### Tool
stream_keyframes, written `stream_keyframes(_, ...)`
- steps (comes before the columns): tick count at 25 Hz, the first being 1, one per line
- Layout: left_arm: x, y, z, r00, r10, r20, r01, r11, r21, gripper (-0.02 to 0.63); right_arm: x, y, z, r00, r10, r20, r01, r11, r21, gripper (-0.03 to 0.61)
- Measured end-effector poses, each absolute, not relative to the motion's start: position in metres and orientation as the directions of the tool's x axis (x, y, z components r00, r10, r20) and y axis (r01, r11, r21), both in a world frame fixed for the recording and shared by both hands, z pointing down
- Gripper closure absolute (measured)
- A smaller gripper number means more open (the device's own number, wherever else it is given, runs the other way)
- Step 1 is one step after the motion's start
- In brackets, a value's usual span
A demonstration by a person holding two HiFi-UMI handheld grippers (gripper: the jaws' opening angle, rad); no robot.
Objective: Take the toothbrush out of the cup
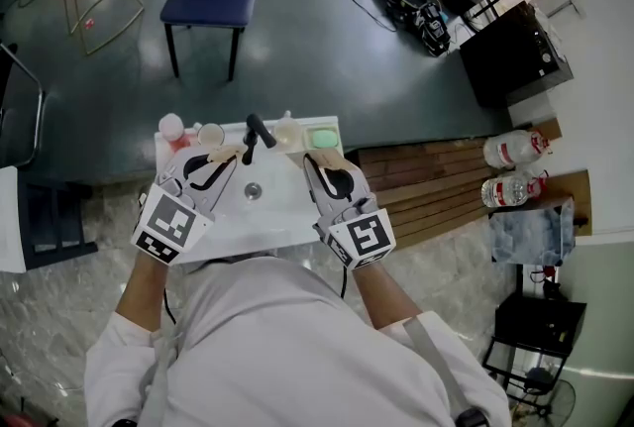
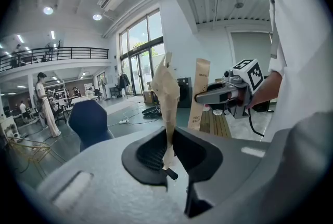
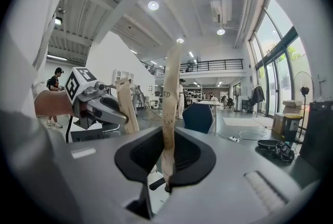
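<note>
- Over the white sink (image 1: 265,213), both tools are hanging side by side, one on each side of the black faucet (image 1: 256,133).
- The left tool (image 1: 220,158) is pinching a crumpled tan paper piece (image 2: 166,88), with its jaws almost together on the lower end.
- The right tool (image 1: 319,162) is clamping a flat tan paper sleeve (image 3: 170,98) that is standing upright, the jaws kept apart only by the sleeve.
- The sleeve is showing print that begins "TOOT" and "BRUS"; I cannot tell whether the toothbrush is lying inside it.
- A pink cup (image 1: 171,127) and a pale cup (image 1: 210,134) are standing at the sink's back left edge, just beyond the left tool; what they are holding is too small to tell.
</note>
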State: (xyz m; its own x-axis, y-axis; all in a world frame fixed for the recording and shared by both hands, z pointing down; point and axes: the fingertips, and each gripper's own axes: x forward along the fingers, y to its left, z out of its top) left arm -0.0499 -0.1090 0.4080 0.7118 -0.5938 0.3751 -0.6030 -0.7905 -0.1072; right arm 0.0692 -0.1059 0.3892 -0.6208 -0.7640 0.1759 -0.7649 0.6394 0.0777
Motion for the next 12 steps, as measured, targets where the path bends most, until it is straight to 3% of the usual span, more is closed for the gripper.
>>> stream_keyframes(12,-0.0484,-0.1091,0.4083,0.705,-0.597,0.383,-0.608,-0.786,-0.107,0.571,0.0711,-0.1068,0.3897,-0.627,-0.758,0.179,-0.760,0.645,0.073,0.538)
